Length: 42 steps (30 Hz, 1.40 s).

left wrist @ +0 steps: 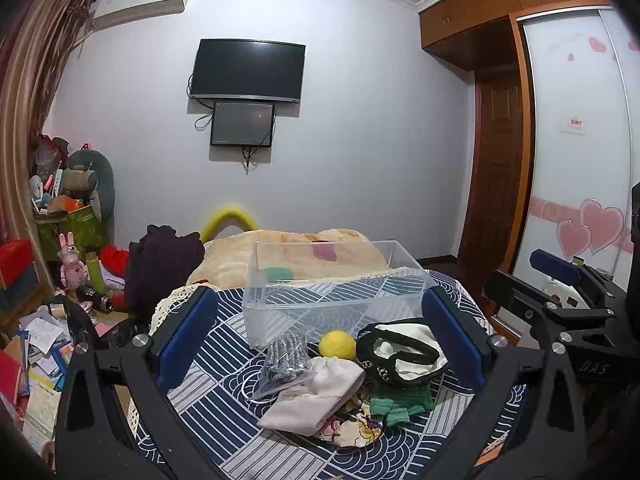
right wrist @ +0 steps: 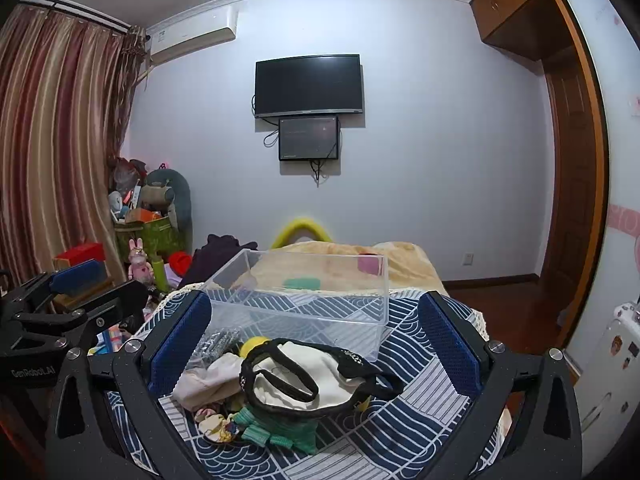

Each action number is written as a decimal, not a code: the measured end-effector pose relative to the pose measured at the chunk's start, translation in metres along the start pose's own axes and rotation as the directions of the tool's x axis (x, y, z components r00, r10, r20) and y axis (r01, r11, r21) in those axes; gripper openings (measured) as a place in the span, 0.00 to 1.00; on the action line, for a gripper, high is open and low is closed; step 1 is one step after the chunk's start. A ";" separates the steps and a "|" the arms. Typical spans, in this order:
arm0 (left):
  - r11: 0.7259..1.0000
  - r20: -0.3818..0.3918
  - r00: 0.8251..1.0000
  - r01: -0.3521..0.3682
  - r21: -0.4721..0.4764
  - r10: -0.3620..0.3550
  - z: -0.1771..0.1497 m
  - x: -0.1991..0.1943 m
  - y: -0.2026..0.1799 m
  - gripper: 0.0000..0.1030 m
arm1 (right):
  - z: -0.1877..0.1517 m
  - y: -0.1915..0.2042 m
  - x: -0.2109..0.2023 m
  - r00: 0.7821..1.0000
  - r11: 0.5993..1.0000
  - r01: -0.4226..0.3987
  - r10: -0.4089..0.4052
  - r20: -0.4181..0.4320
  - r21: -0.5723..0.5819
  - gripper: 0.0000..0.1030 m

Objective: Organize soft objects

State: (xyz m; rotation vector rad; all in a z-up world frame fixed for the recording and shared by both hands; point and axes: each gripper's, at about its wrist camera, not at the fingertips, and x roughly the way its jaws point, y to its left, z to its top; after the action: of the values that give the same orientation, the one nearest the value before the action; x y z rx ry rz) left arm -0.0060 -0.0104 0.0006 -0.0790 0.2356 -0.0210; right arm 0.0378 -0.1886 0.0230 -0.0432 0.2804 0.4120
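Note:
A pile of soft things lies on a blue patterned cloth (left wrist: pixel 224 360) in front of a clear plastic bin (left wrist: pixel 332 280). The pile holds a yellow felt ball (left wrist: pixel 337 344), a black-and-white pouch (left wrist: pixel 404 354), a pale pink cloth bag (left wrist: pixel 316 396), a green knit piece (left wrist: pixel 396 402), a floral piece (left wrist: pixel 356 432) and a clear bag of grey items (left wrist: pixel 286 360). My left gripper (left wrist: pixel 320 344) is open and empty, its fingers either side of the pile. My right gripper (right wrist: pixel 316 344) is open and empty, over the pouch (right wrist: pixel 308 380) and the bin (right wrist: pixel 320 300).
A beige blanket (left wrist: pixel 288 248) and dark clothing (left wrist: pixel 160 264) lie behind the bin. Cluttered toys, boxes and papers (left wrist: pixel 44 344) fill the left floor. A wardrobe with heart decals (left wrist: pixel 576 160) stands on the right. Two screens hang on the far wall (left wrist: pixel 246 72).

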 end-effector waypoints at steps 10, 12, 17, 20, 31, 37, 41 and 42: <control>1.000 0.000 1.000 -0.002 -0.001 0.002 0.001 0.000 0.000 1.00 | 0.000 0.000 0.000 1.000 1.000 -0.003 0.003 -0.001 0.002 1.00; 1.000 0.002 1.000 -0.003 0.000 0.003 0.001 -0.001 -0.001 1.00 | 0.000 0.001 0.000 1.000 1.000 -0.003 0.003 -0.001 0.002 1.00; 1.000 0.005 1.000 -0.007 0.007 0.007 0.001 -0.001 -0.001 1.00 | 0.000 0.001 0.000 1.000 1.000 -0.003 0.003 -0.002 0.002 1.00; 1.000 0.002 1.000 -0.007 0.005 0.007 0.001 -0.001 -0.001 1.00 | -0.001 0.001 0.000 1.000 1.000 -0.006 0.006 -0.002 0.004 1.00; 1.000 -0.088 0.996 0.004 0.010 -0.003 -0.008 0.029 0.009 1.00 | -0.015 -0.005 0.020 0.995 0.997 -0.065 0.067 -0.072 0.036 1.00; 0.999 -0.177 0.984 -0.007 -0.050 -0.002 -0.021 0.062 0.031 0.95 | -0.031 -0.006 0.039 0.990 0.999 -0.041 0.038 -0.136 -0.017 1.00; 0.996 -0.246 0.969 -0.036 -0.080 0.015 -0.033 0.086 0.045 0.85 | -0.039 -0.009 0.048 0.984 0.999 -0.042 0.039 -0.175 -0.017 0.98; 0.995 -0.262 0.965 -0.045 -0.086 0.021 -0.037 0.091 0.047 0.85 | -0.041 -0.010 0.051 0.982 0.999 -0.036 0.032 -0.186 -0.017 0.98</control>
State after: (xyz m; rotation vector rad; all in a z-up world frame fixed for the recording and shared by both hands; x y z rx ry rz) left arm 0.0748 0.0314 -0.0604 -0.1638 0.5017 0.0123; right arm 0.0759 -0.1821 -0.0309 -0.0975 0.4618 0.4458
